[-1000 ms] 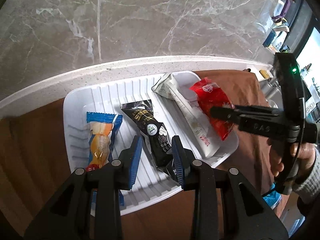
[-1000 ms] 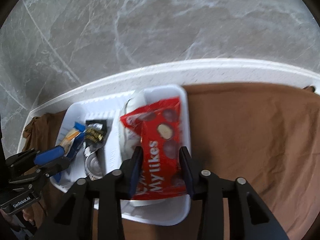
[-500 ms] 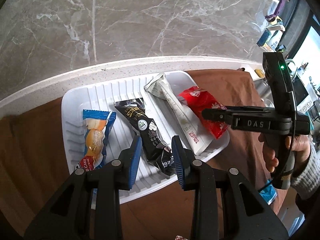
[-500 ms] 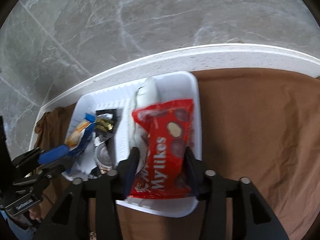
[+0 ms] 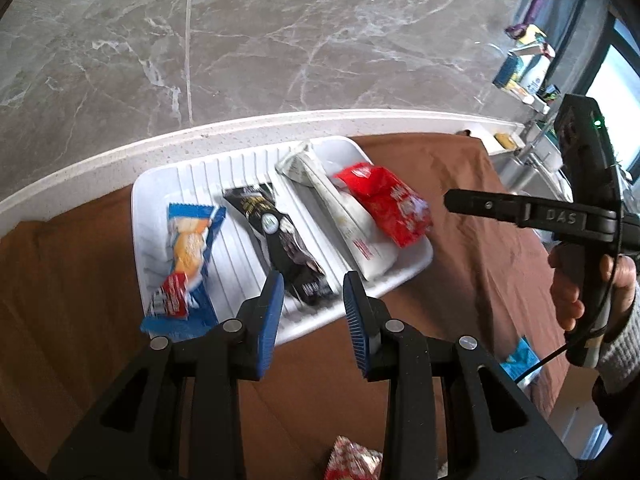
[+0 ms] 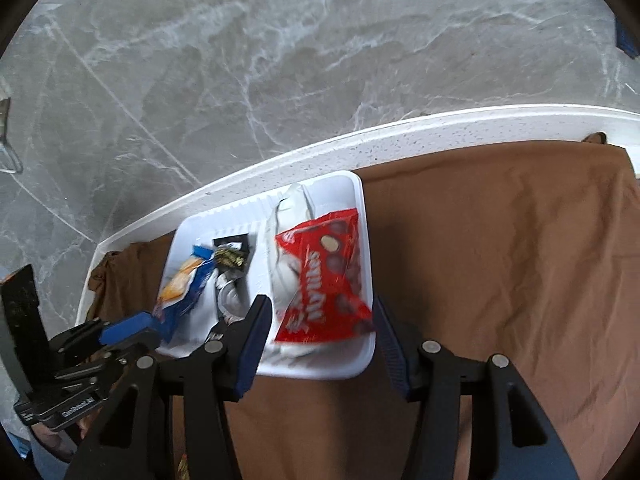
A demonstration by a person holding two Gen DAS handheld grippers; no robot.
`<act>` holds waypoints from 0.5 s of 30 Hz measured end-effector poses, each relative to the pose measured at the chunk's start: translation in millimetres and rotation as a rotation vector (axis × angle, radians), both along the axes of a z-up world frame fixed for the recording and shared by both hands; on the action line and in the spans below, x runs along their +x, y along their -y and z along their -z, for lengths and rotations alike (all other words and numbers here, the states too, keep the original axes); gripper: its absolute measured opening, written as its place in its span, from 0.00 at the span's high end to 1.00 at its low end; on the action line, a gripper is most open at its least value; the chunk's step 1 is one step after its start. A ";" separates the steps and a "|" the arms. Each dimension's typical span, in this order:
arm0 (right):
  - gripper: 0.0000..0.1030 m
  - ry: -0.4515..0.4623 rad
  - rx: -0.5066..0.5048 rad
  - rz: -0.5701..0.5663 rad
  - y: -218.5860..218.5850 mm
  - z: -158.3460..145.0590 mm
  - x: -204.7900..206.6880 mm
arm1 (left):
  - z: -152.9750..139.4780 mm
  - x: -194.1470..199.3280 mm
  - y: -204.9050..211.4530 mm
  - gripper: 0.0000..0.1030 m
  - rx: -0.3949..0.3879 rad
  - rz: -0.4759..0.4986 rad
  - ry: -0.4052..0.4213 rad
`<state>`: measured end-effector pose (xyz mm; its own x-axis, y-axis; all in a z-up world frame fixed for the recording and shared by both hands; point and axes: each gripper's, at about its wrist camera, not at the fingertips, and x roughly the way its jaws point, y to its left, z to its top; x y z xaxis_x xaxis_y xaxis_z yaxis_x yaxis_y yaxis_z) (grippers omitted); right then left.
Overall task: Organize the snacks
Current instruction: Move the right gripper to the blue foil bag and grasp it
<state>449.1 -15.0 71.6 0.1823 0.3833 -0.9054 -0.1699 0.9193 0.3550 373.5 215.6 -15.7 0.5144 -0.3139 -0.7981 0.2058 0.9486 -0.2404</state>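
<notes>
Red snack packet [image 6: 324,276]: lying in the right end of the white ribbed plastic tray [image 6: 362,364], on a long white wrapper [image 5: 348,224].
Right gripper [image 6: 324,334]: spread, clear of the packet.
Left gripper [image 5: 313,308]: parted, gripping nothing.

The red-and-white wrapper [image 5: 352,460] was cut off by the bottom edge; the black packet [image 6: 229,276] was partly hidden behind the blue packet [image 6: 185,288].
</notes>
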 end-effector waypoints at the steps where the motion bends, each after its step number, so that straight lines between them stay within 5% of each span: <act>1: 0.46 0.002 0.004 0.000 1.6 -3.2 -3.6 | -1.0 -4.2 0.8 0.72 -0.001 0.003 0.000; 13: 0.45 0.059 -0.006 0.009 24.8 -50.9 -86.7 | 6.2 -74.1 16.1 0.70 0.008 0.034 -0.036; 15: 0.44 0.070 -0.025 0.008 30.5 -54.9 -103.0 | 7.3 -85.1 17.0 0.58 0.016 0.039 -0.038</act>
<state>346.1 -45.6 126.5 0.2487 0.3587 -0.8997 -0.1858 0.9293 0.3191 288.4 198.6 -23.0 0.4712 -0.3205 -0.8217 0.2341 0.9437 -0.2338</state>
